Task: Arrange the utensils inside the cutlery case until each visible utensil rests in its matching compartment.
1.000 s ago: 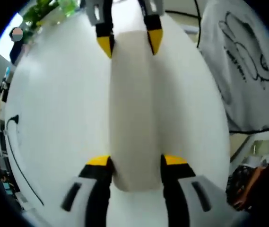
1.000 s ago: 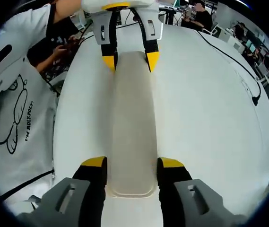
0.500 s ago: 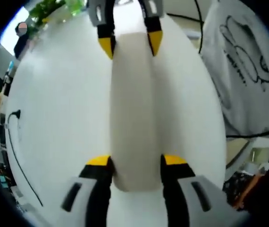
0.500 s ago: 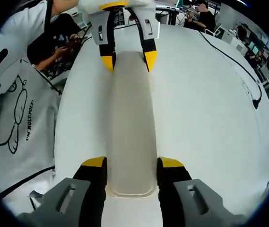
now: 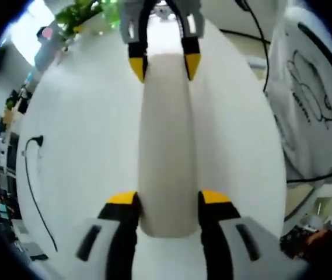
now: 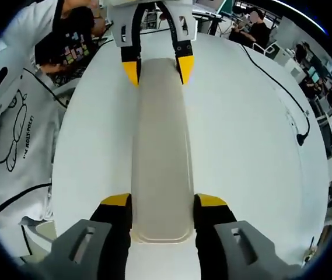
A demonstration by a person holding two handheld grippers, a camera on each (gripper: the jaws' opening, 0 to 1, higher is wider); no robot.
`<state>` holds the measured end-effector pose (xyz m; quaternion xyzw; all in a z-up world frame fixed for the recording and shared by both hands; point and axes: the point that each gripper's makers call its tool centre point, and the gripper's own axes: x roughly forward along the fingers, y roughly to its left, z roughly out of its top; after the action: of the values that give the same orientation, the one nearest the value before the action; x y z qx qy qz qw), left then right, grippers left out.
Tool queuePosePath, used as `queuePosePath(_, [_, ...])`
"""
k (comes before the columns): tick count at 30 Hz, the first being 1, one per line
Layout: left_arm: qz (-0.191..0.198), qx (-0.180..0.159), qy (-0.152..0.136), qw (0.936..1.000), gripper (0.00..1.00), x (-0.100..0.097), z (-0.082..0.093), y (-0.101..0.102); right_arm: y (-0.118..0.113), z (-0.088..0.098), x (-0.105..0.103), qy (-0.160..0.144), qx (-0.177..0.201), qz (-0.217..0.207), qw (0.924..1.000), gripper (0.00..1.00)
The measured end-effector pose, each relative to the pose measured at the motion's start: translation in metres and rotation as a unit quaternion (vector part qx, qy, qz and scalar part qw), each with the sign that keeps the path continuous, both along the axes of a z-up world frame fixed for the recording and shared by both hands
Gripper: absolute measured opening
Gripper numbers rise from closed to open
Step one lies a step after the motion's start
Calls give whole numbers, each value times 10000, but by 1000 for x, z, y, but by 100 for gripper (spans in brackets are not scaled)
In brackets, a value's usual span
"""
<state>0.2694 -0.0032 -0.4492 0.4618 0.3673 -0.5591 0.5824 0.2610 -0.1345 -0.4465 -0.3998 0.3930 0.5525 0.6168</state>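
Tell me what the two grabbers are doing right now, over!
Left gripper, right gripper: each clamped on one end of the long closed cutlery case. Case between them above the white table. No utensils visible, nothing in the way.

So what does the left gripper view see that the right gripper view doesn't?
Left gripper view: a green plant past the far end of the table. Right gripper view: a person in a black printed shirt beside the table. Both: the long white case, the white table, the left gripper and right gripper shut on the case's two ends, a black cable, and a white shirt with a drawing.
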Motion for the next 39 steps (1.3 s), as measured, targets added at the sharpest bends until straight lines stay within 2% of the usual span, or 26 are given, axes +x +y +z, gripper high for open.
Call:
queuePosePath(6, [93,-2,-74,9999,42,5,0,0,1,3,16,-112,-88,118,9998,42])
queuePosePath(8, [109,-59,-117,9999,42,8,10,7,0,4,24,-154,-95,141,9997,42])
queuePosePath(10, [110,-264,-118,9995,42,21,13,3,-2,4,34,-203,-132,141,9996,42])
queuePosePath(12, [141,-272,-125,9995,42,31,15,6,0,6,44,-240,-9,141,9996,42])
queuePosePath(13, [133,-299,-217,9992,42,39,17,7,0,5,50,-298,-8,131,9995,42])
queuePosePath(16, [119,-330,-267,9990,42,48,19,6,0,5,60,-371,-44,136,9992,42])
queuePosePath(18, [109,-349,-140,9992,42,50,19,7,1,6,62,-302,-52,134,9994,42])
queuePosePath(20, [13,-412,-222,9989,42,58,21,7,2,8,69,-335,-43,139,9993,42])
queuePosePath(25, [63,-608,-339,9976,42,78,27,5,-1,9,90,-457,-89,127,9988,42])
queuePosePath(27, [91,-576,-217,9981,42,83,25,4,-1,8,96,-435,-114,160,9989,42])
queuePosePath(31, [91,-508,-209,9984,42,96,20,2,-3,3,109,-501,-81,329,9982,42])
queuePosePath(37, [157,-784,-217,9966,42,119,17,-6,-8,-7,134,-500,-70,321,9982,42])
queuePosePath(39, [189,-732,-212,9969,42,128,12,-6,-8,-11,145,-514,-100,316,9981,42])
